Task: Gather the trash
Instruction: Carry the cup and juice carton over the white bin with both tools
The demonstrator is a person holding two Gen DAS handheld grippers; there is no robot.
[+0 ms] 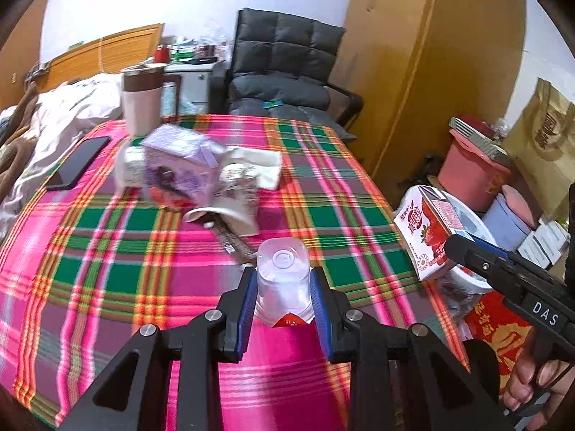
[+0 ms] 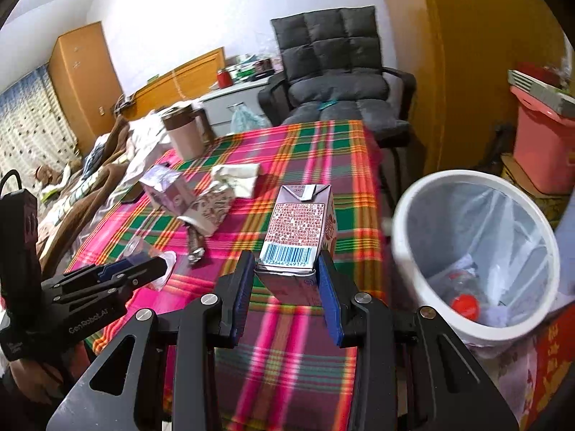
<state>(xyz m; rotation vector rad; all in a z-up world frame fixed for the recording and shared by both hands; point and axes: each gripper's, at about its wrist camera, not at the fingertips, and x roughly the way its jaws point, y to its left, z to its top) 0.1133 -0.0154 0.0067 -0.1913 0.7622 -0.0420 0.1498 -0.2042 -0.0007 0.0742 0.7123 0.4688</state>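
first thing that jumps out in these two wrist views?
The loud pink-and-green plaid tablecloth fills both views. Each gripper is already loaded: the left gripper clamps a clear plastic bottle, the right gripper a strawberry drink carton. A white lined trash bin stands just off the table's right edge.

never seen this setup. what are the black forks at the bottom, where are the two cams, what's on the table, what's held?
No robot here: a person holds a two-finger tool in each hand, with a fisheye camera on each looking along its fingers. In the left wrist view, the left tool grips a clear plastic bottle. In the right wrist view, the right tool grips a strawberry milk carton. The plaid tablecloth still carries a purple carton, crumpled wrappers, a phone and a jug. A lined white bin stands beside the table.
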